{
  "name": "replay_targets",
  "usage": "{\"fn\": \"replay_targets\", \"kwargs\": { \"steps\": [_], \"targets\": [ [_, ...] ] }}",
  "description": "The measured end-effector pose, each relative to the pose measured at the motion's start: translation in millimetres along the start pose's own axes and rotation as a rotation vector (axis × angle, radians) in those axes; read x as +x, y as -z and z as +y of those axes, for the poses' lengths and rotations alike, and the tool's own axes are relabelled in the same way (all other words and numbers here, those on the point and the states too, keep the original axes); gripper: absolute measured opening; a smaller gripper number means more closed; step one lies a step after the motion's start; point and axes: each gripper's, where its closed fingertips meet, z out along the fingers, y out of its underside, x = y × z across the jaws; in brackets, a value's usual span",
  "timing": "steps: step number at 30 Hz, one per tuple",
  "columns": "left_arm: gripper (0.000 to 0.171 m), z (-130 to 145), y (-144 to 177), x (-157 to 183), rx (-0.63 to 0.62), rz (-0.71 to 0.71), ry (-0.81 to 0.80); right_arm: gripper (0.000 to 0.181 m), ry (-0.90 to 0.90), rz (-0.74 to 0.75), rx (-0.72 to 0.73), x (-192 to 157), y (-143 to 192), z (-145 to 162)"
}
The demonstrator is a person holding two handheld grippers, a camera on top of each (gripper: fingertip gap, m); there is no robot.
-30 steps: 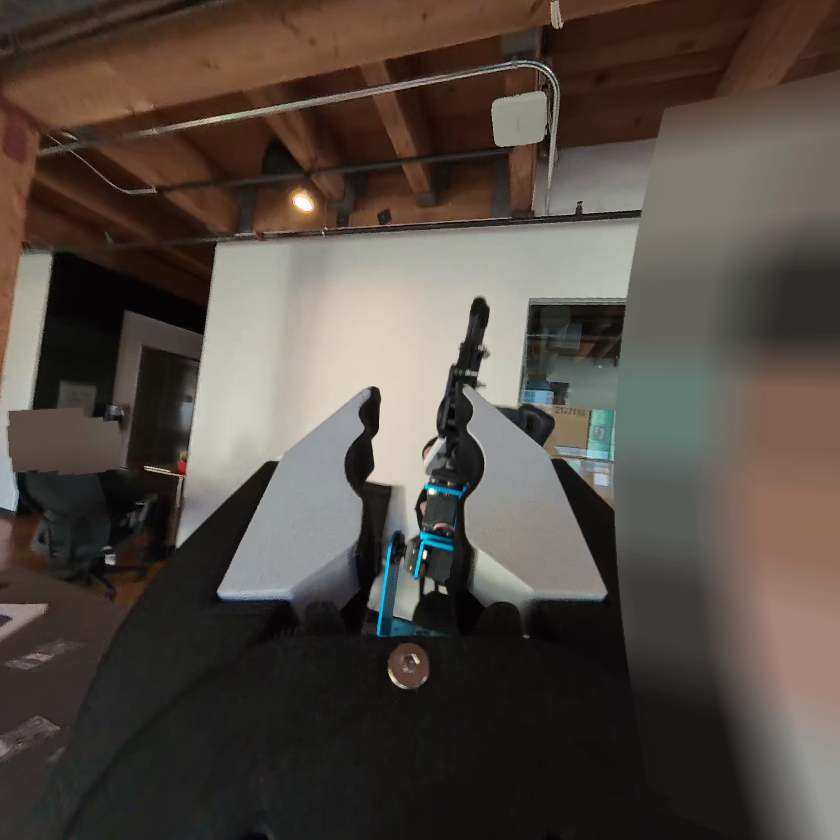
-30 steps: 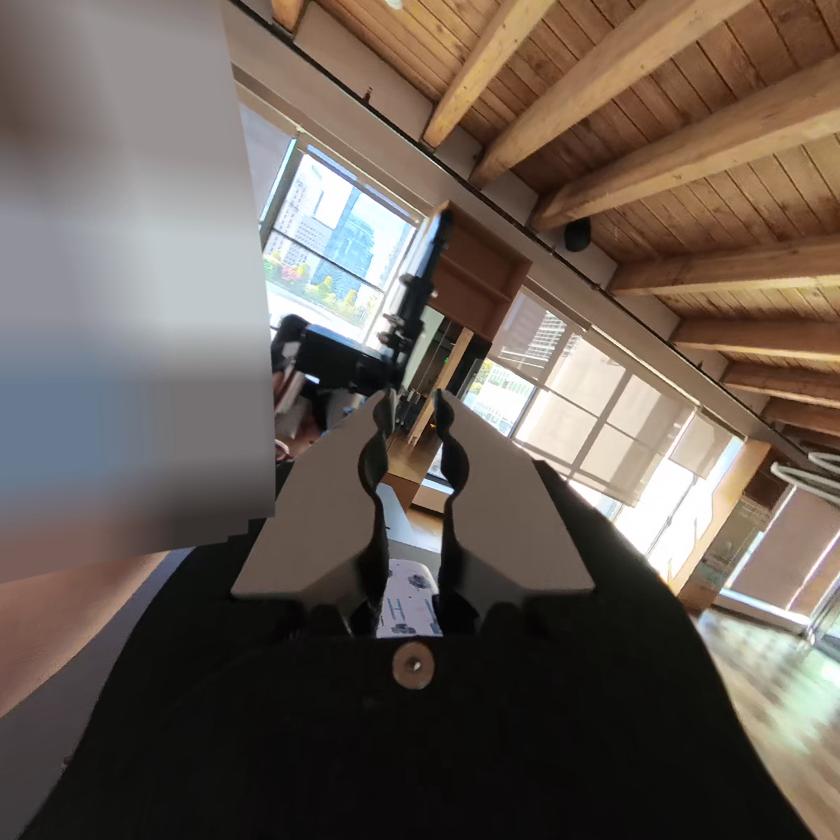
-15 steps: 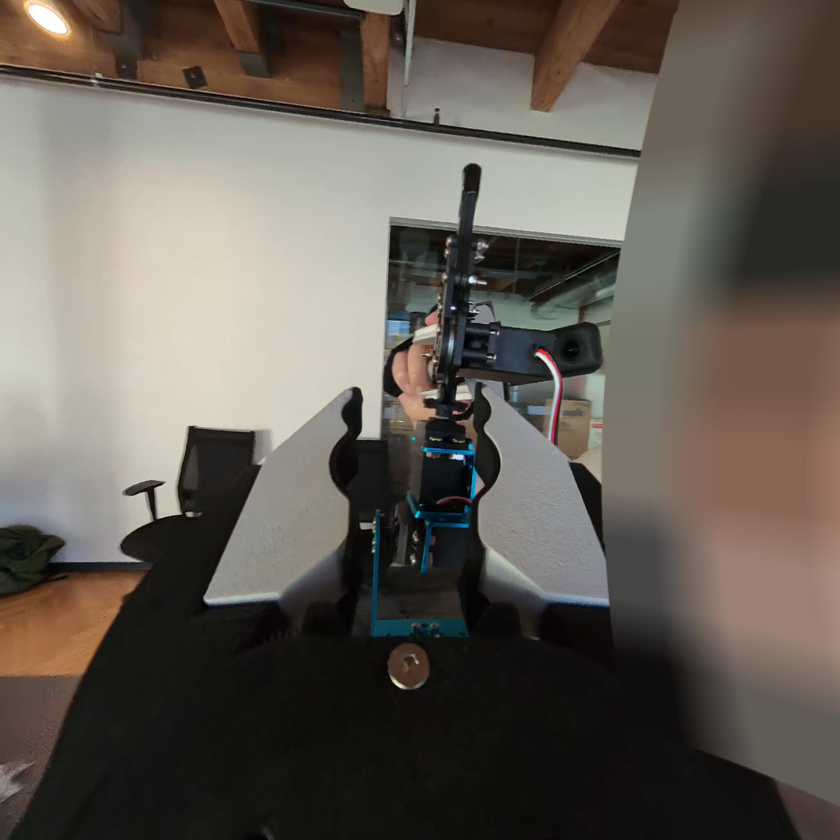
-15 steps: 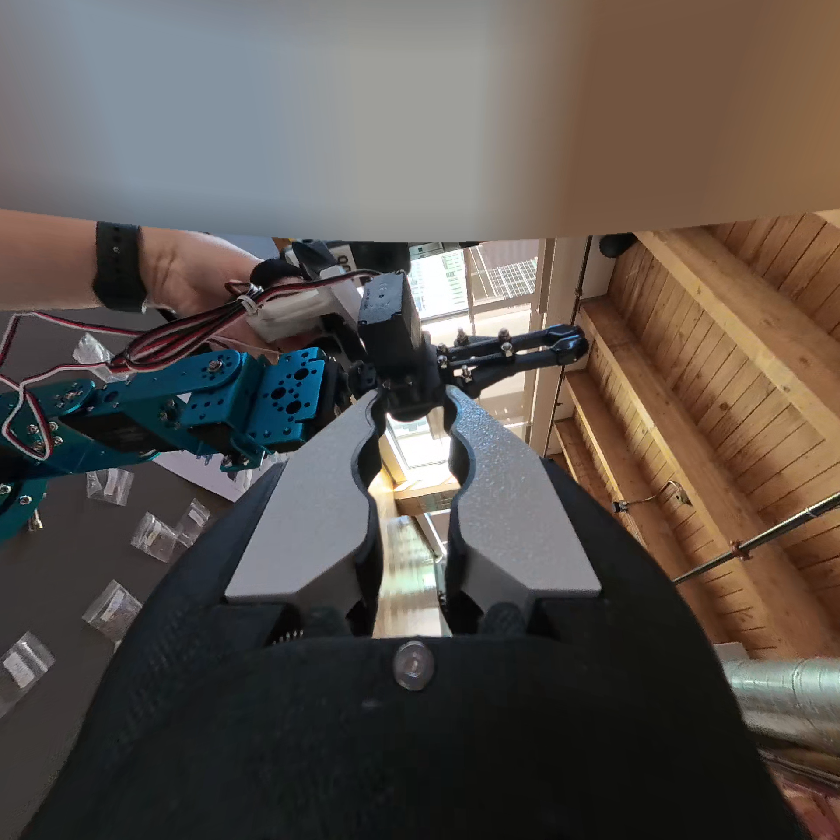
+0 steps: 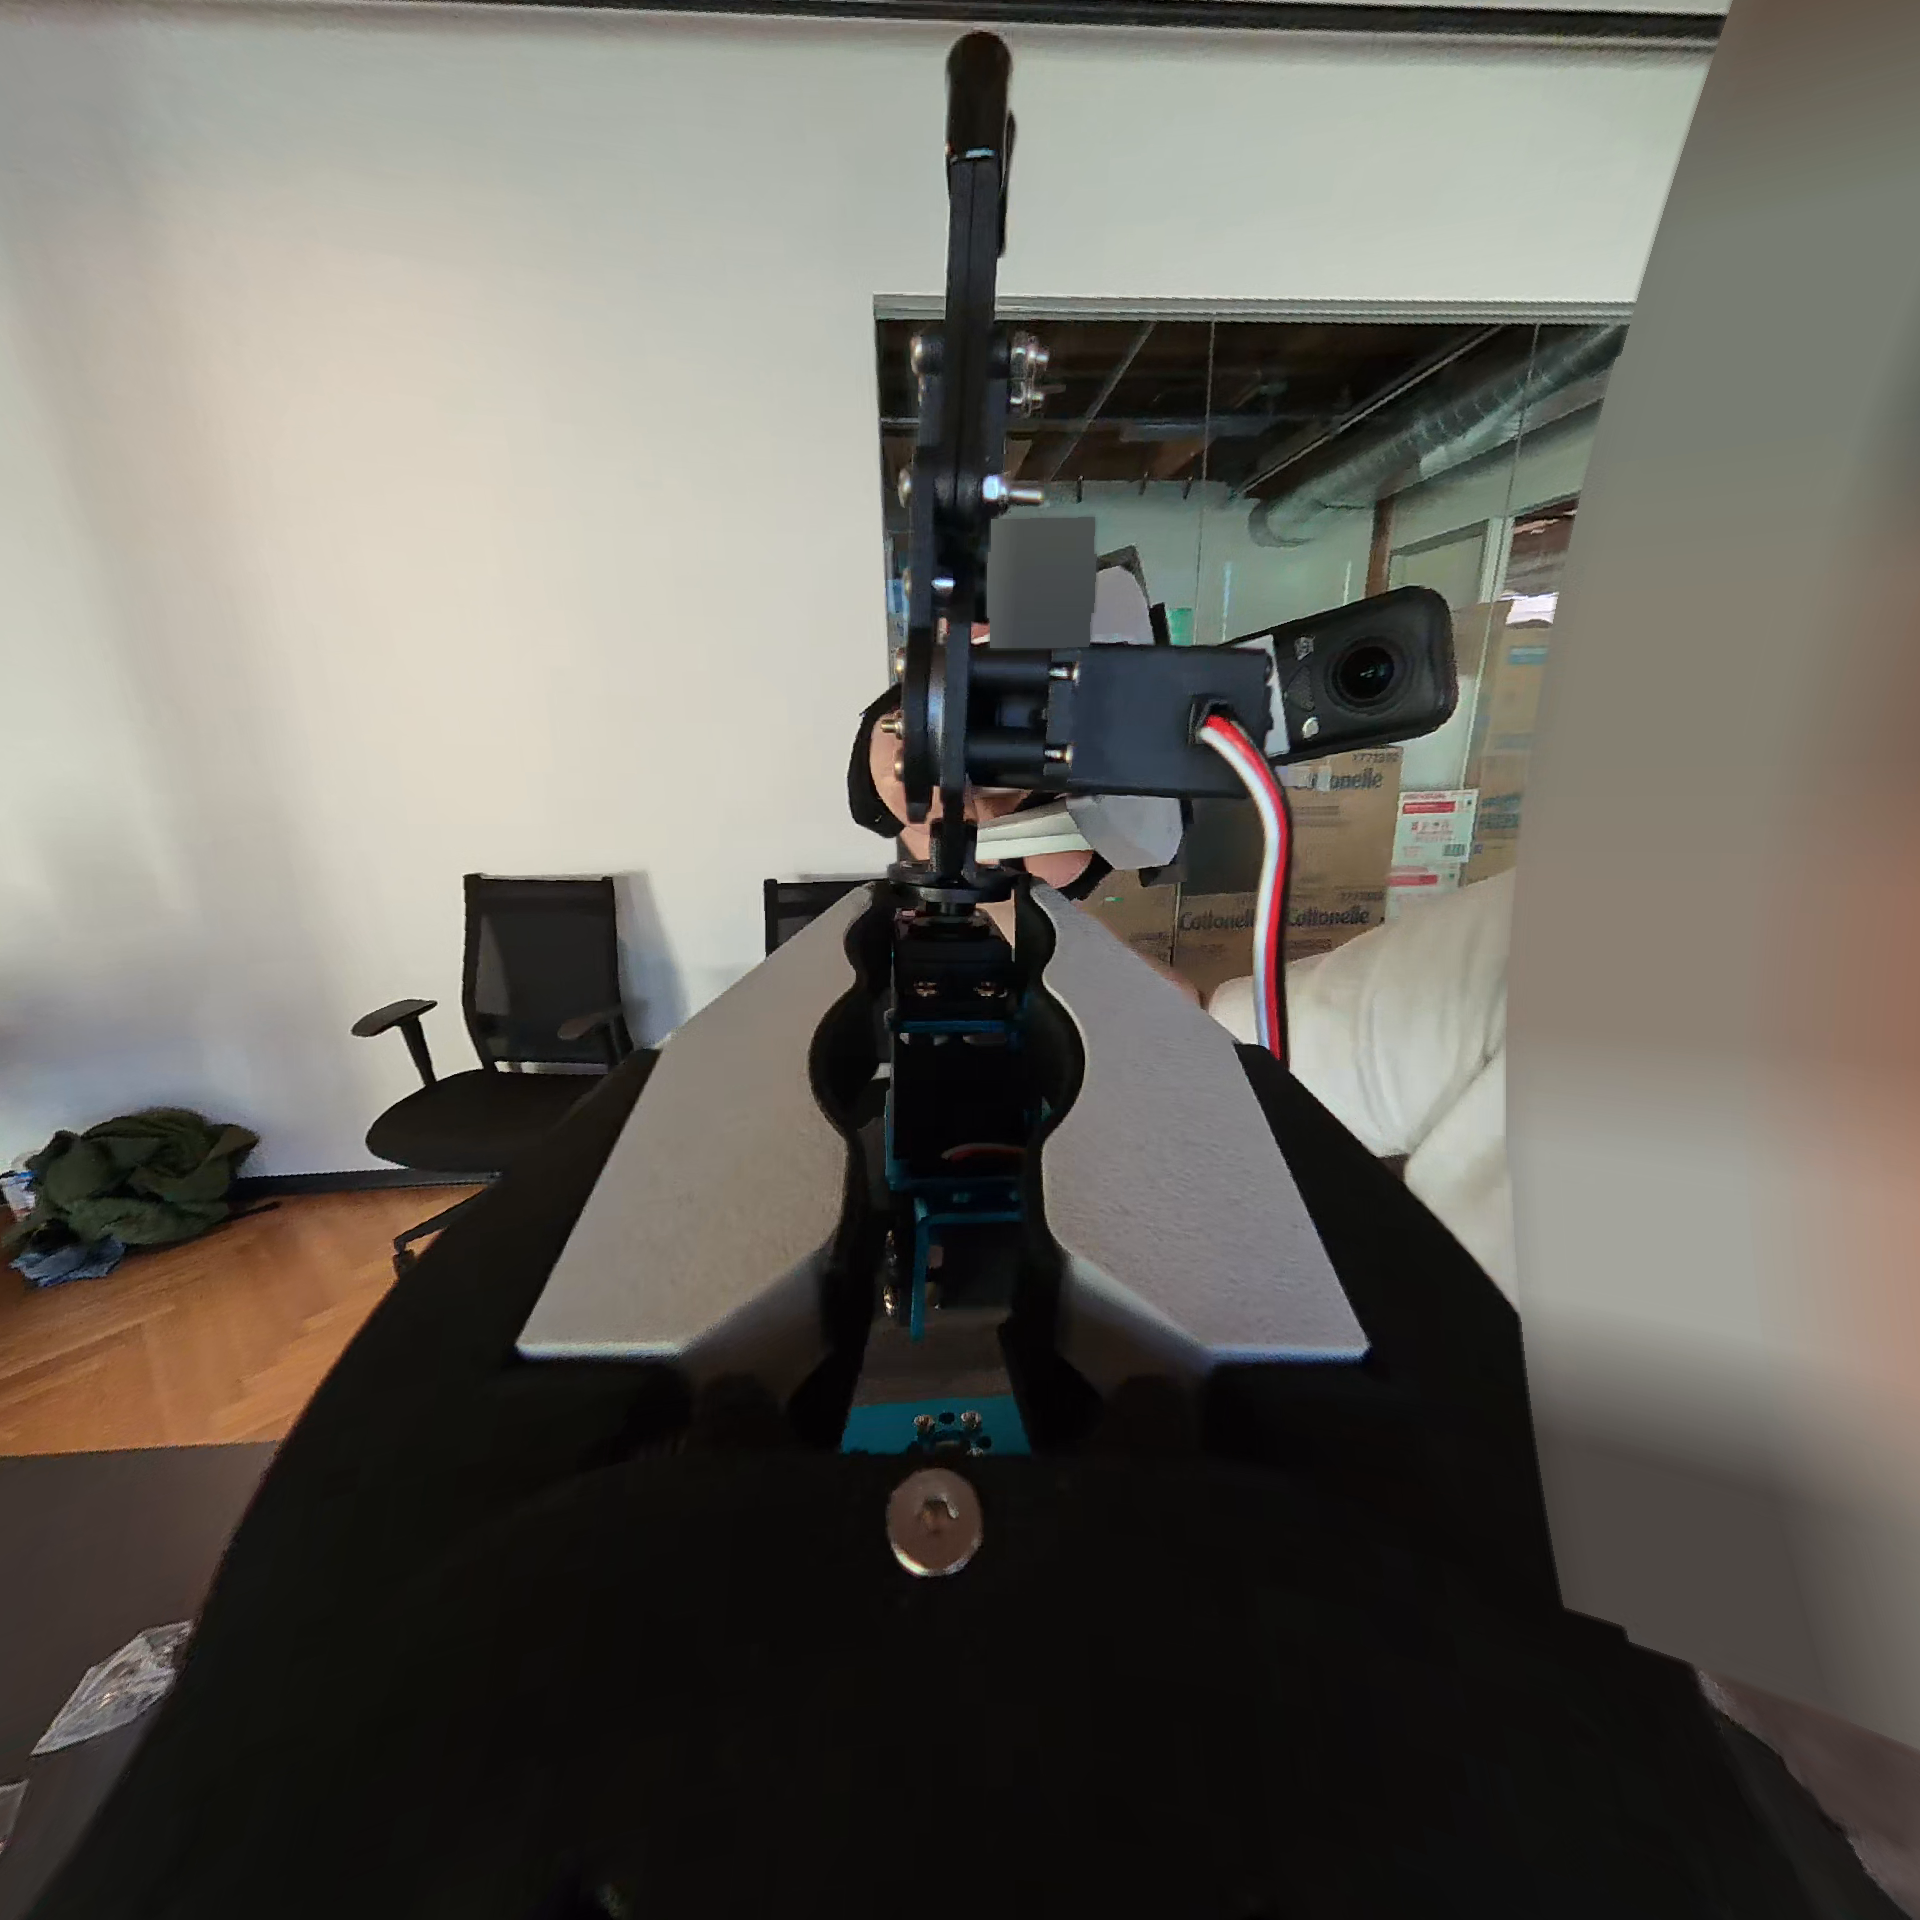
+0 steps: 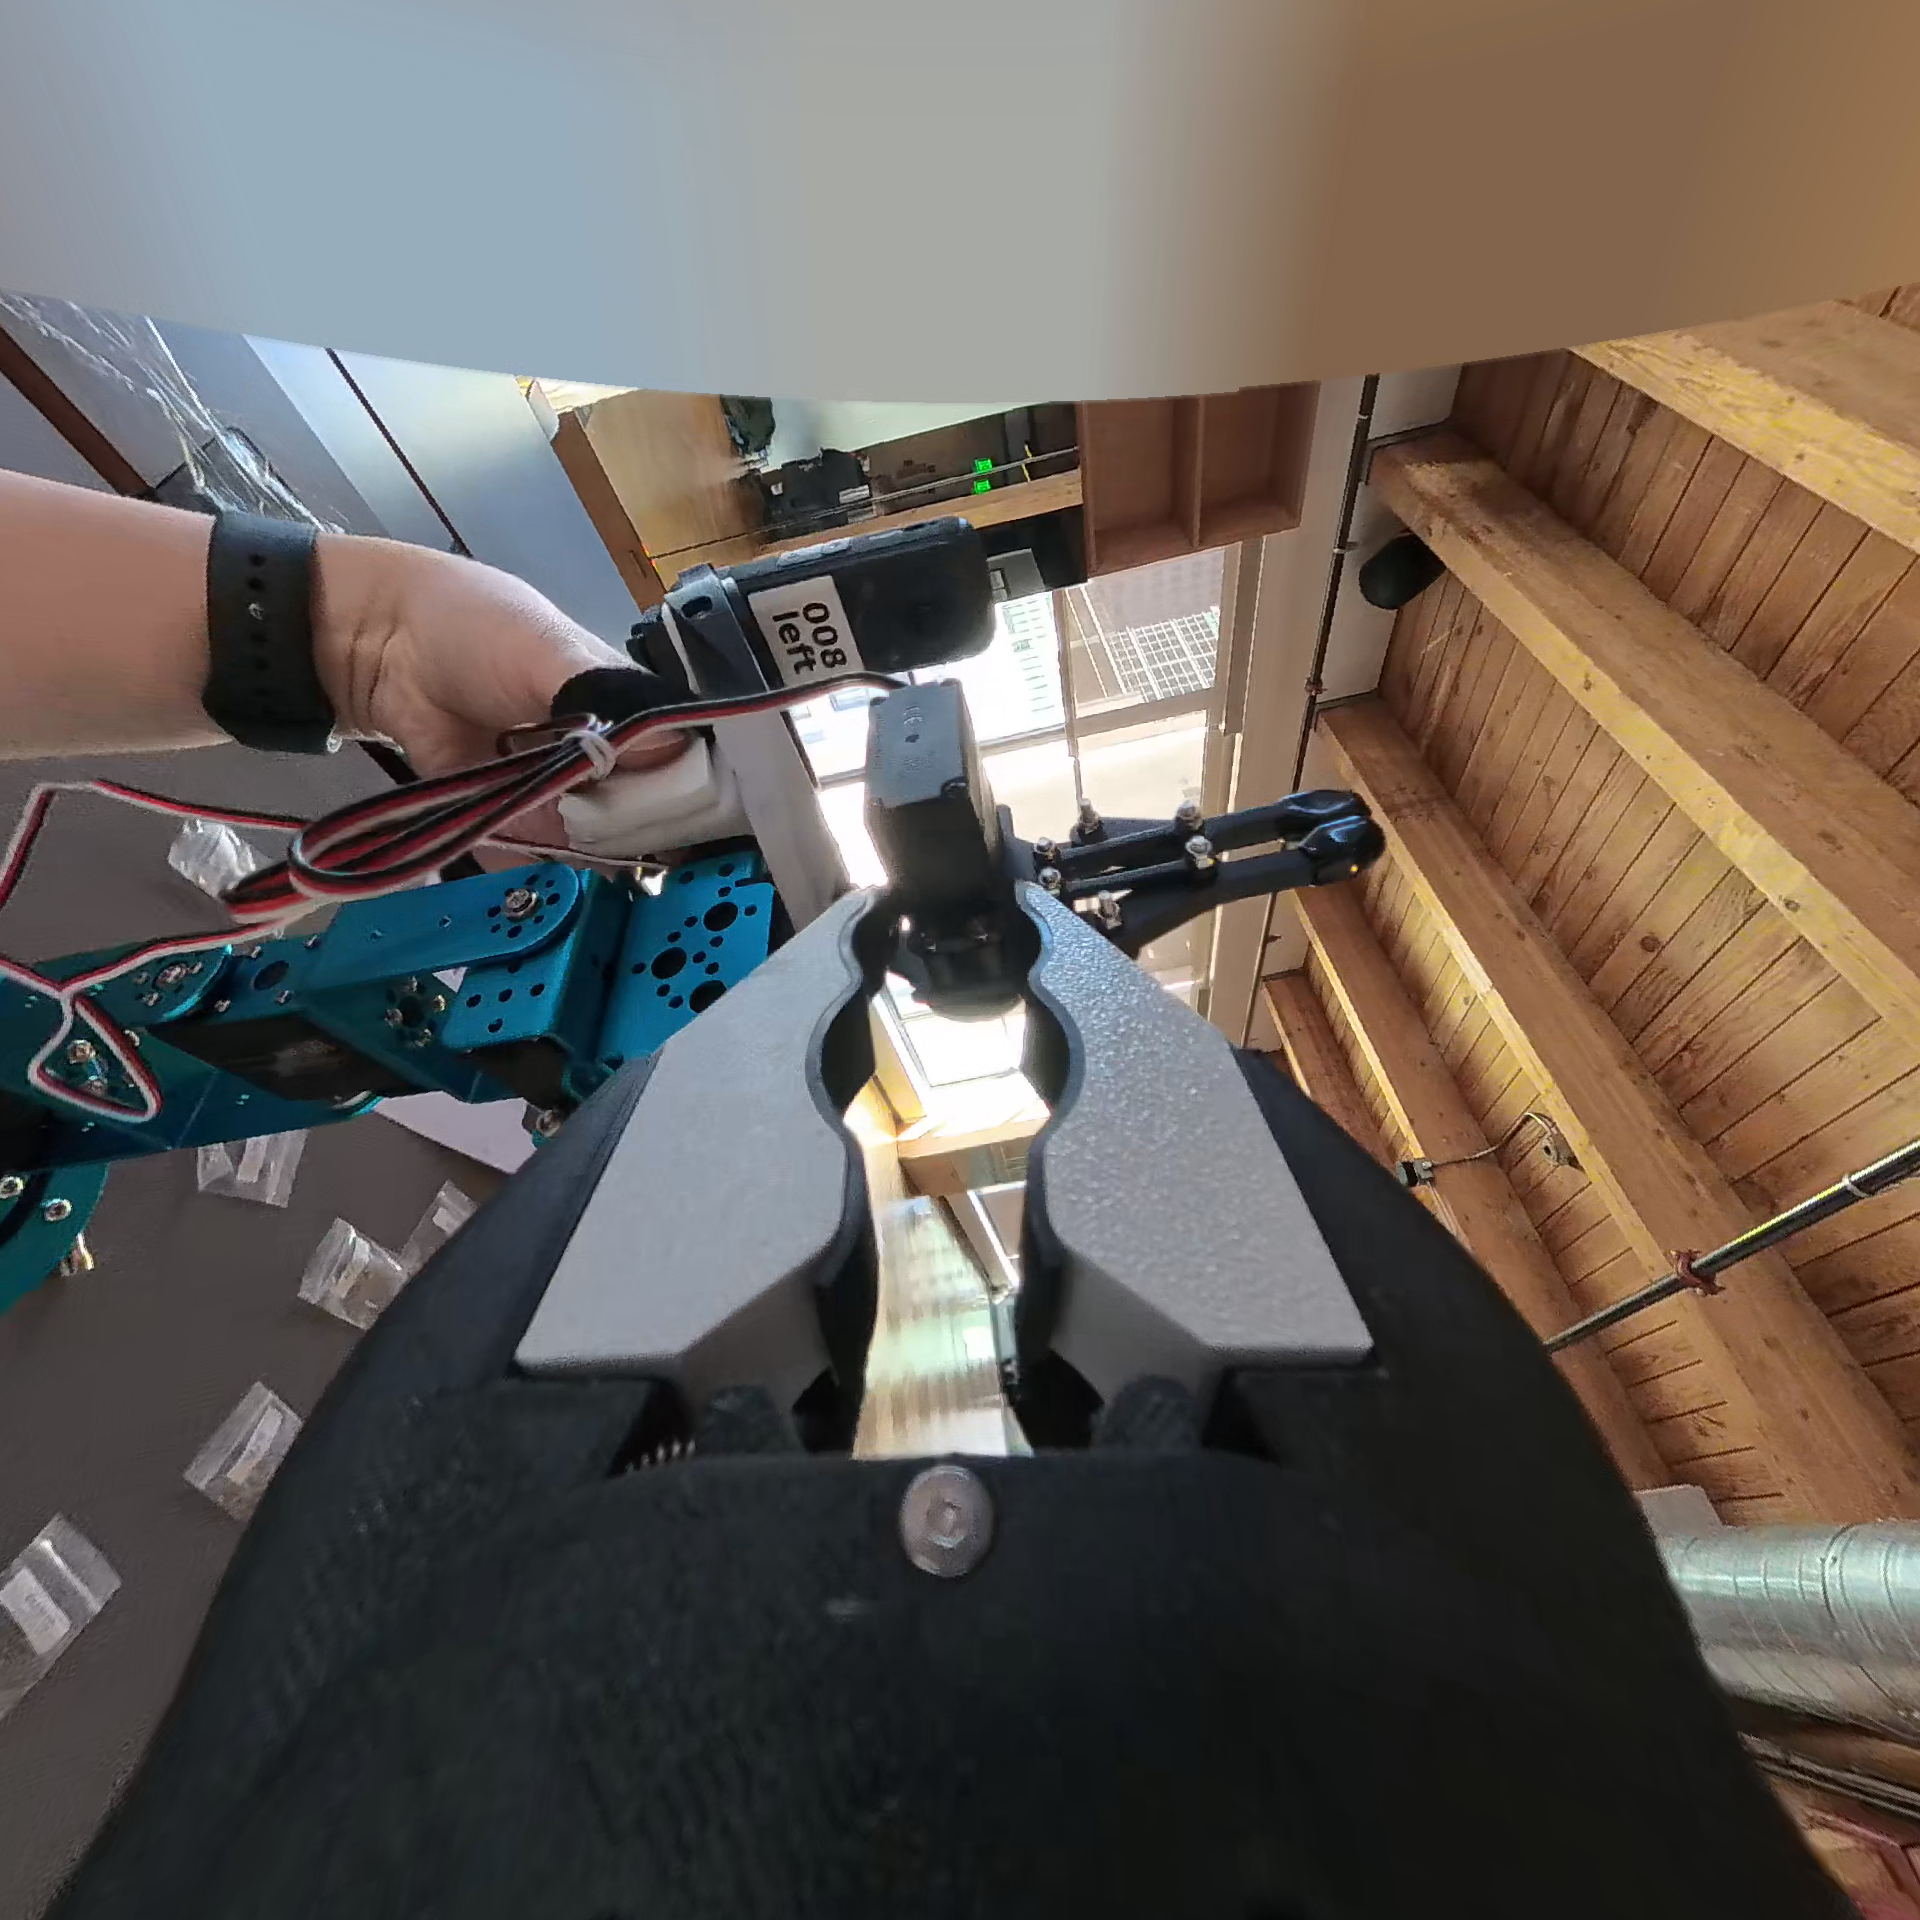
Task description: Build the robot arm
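Note:
A small robot arm of blue metal brackets (image 6: 499, 966) with black servos and red-white-black wires (image 6: 416, 821) ends in a black claw (image 6: 1226, 842). My left gripper (image 5: 956, 920) is shut on a black servo in a blue bracket (image 5: 961, 1081) just below the claw, which rises edge-on (image 5: 971, 312). My right gripper (image 6: 951, 914) is shut on the round black hub under the claw's servo (image 6: 925, 790). The left gripper (image 6: 831, 623) shows in the right wrist view, held by a hand (image 6: 416, 665). The right gripper's camera (image 5: 1361, 675) shows in the left wrist view.
Several small plastic bags of parts (image 6: 249, 1164) lie on the dark table (image 6: 156, 1351). Office chairs (image 5: 499, 1039), a green heap of clothing (image 5: 125, 1174) on the wooden floor, cardboard boxes (image 5: 1340, 831) and a white sofa (image 5: 1382, 1029) stand behind. Wooden ceiling beams (image 6: 1662, 831). My two grippers' fingertips are within a few centimetres of each other.
Both views have swung round. My left gripper's fingers have closed in on the servo bracket. My right gripper has turned and taken hold of the claw's servo hub.

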Motion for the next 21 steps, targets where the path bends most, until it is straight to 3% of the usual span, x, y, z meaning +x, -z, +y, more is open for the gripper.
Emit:
{"fn": "replay_targets", "kwargs": {
  "steps": [7, 10, 21],
  "targets": [
    [0.021, 3, 0, -1, -0.027, -0.034, 0.011, 0.03, 0.051, 0.009, -0.038, -2, -10, 0],
    [0.021, 3, 1, -1, -0.037, -0.052, 0.02, 0.02, 0.106, 0.052, -0.066, 0, -13, 2],
    [0.021, 4, 3, -2, -0.055, -0.09, 0.038, 0.027, 0.102, 0.048, -0.079, 2, -9, -2]
  ]
}}
